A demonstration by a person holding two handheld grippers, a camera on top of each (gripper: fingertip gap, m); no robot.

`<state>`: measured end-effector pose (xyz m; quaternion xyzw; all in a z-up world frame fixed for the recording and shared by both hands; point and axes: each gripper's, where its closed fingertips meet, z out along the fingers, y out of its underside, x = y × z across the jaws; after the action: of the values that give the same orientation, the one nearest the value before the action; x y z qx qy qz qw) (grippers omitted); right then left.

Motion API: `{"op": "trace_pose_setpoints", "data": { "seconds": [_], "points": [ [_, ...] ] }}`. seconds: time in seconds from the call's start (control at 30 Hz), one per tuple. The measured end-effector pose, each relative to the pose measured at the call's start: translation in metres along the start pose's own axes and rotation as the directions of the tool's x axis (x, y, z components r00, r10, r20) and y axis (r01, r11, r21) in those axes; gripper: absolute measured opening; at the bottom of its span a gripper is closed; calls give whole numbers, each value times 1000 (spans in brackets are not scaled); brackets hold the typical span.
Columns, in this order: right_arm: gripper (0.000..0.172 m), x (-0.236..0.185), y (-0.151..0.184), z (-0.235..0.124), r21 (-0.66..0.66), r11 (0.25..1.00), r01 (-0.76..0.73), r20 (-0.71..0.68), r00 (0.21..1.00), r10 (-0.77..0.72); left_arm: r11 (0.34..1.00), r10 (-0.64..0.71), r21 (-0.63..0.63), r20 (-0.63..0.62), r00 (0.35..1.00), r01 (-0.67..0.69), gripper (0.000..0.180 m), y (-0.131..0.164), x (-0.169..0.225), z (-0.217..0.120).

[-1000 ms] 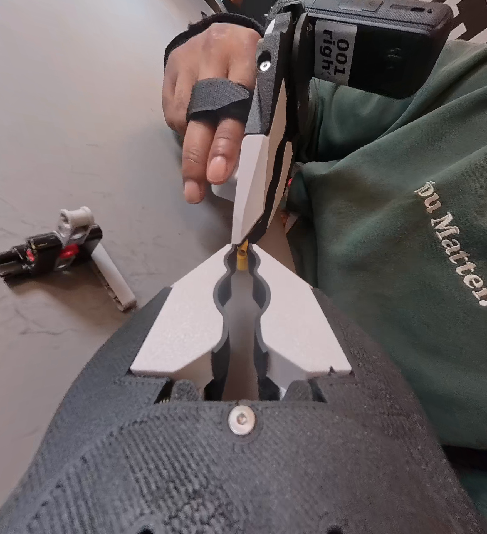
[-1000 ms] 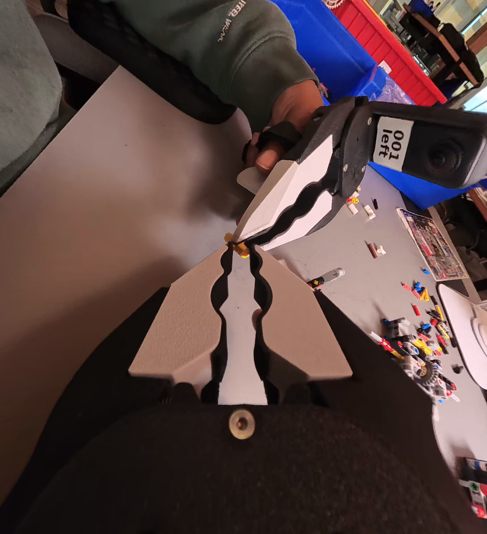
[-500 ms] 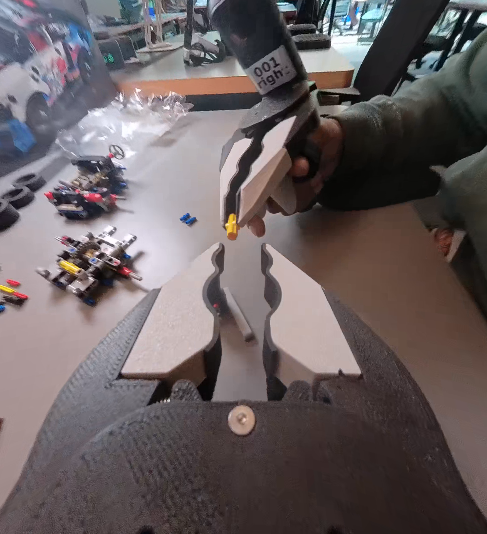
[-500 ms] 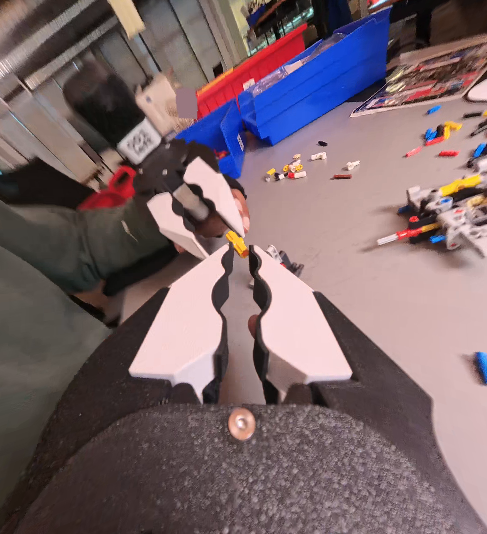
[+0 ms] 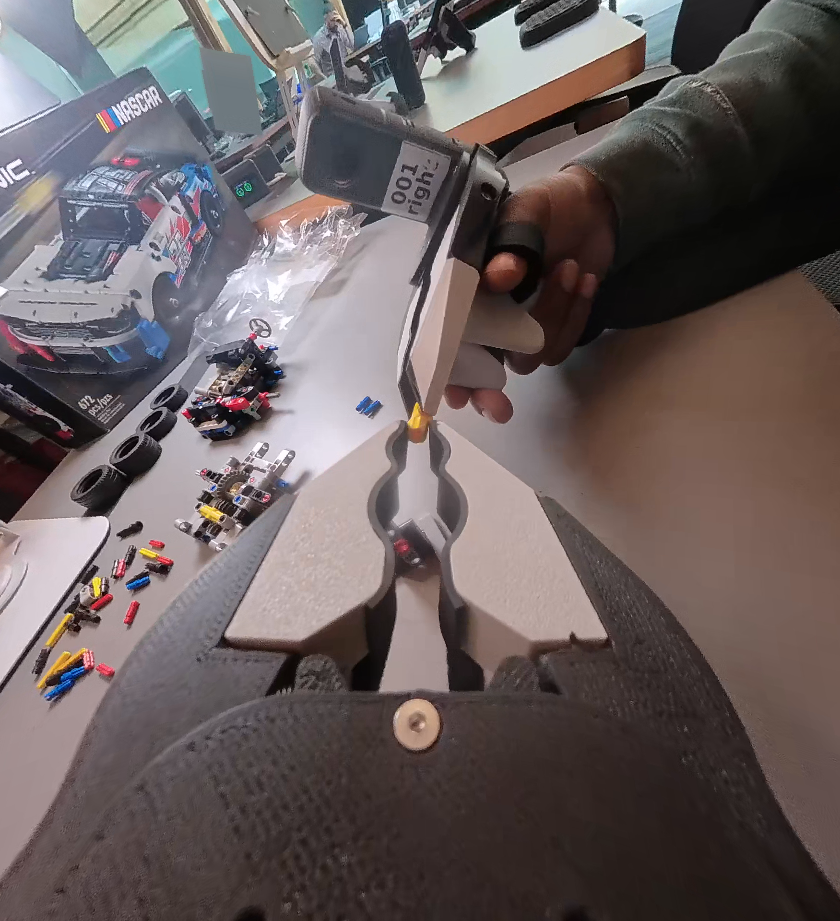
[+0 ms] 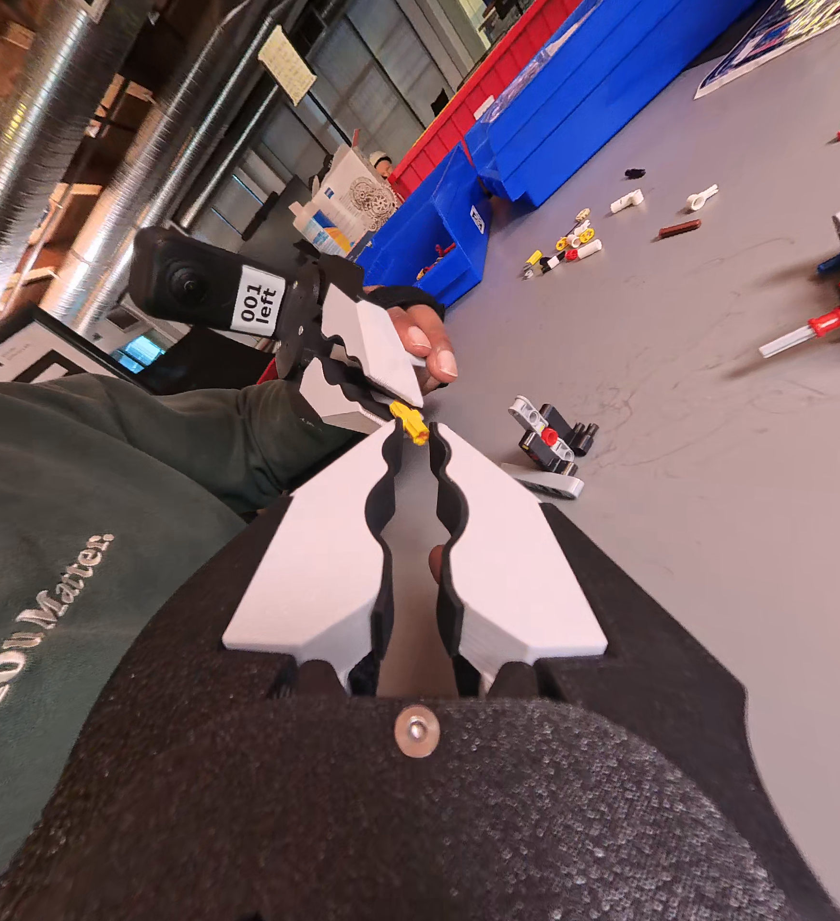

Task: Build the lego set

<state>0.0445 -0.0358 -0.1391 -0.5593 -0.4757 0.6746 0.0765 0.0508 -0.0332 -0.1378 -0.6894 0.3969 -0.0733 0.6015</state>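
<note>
Both hand-held grippers now pinch one small yellow peg (image 6: 409, 423): the left hand-held gripper (image 5: 418, 429), wide open half a second ago, has closed on it, and the right hand-held gripper (image 6: 414, 429) stays nearly closed on it. Their tips meet above the grey bench (image 6: 707, 423), near a small black and grey brick piece (image 6: 552, 441).

White-fingered black tongs (image 5: 417, 432); green sweatshirt sleeve (image 5: 737, 149).

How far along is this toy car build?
Done: two partly built sections sit on the table. In hand: a yellow peg pinched at the tips of both the left tongs and right tongs. Left: four tyres unmounted, many small pieces loose.
</note>
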Motion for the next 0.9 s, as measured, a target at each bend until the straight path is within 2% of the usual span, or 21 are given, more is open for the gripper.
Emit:
{"op": "trace_pose_setpoints", "data": {
  "seconds": [0.1, 0.17, 0.23, 0.33, 0.4, 0.5, 0.67, 0.77, 0.9],
  "points": [
    [8, -5, -4, -2, 24, 998, 60, 17, 998, -60, 998, -52, 31, -16, 999, 53, 6, -5, -1, -1],
    [10, -12, -9, -3, 41, 974, 221, -5, 975, -221, 981, -170, 79, -71, 983, 175, 6, -11, -2, -5],
    [16, -20, -12, -5, 46, 903, 426, -50, 904, -424, 944, -289, 119, -159, 944, 309, 5, -17, -2, -10],
    [19, -27, -8, -6, 8, 742, 671, -117, 737, -665, 880, -402, 142, -284, 870, 453, 5, -23, 2, -15],
    [18, -30, -2, -3, -18, 676, 736, -117, 670, -733, 852, -436, 144, -338, 834, 504, 5, -27, 5, -15],
    [12, -35, -3, -3, 3, 636, 772, -125, 631, -766, 846, -450, 113, -372, 812, 521, 6, -26, 12, -13],
    [6, -35, 0, -3, -18, 635, 772, -111, 630, -769, 845, -454, 101, -385, 803, 526, 6, -26, 17, -11],
    [5, -35, -2, -4, -3, 691, 723, -92, 687, -720, 842, -452, 118, -380, 807, 527, 6, -27, 16, -11],
    [5, -33, 0, -5, -4, 791, 612, -41, 790, -612, 902, -363, 124, -301, 882, 414, 11, -23, 16, -8]
  ]
}}
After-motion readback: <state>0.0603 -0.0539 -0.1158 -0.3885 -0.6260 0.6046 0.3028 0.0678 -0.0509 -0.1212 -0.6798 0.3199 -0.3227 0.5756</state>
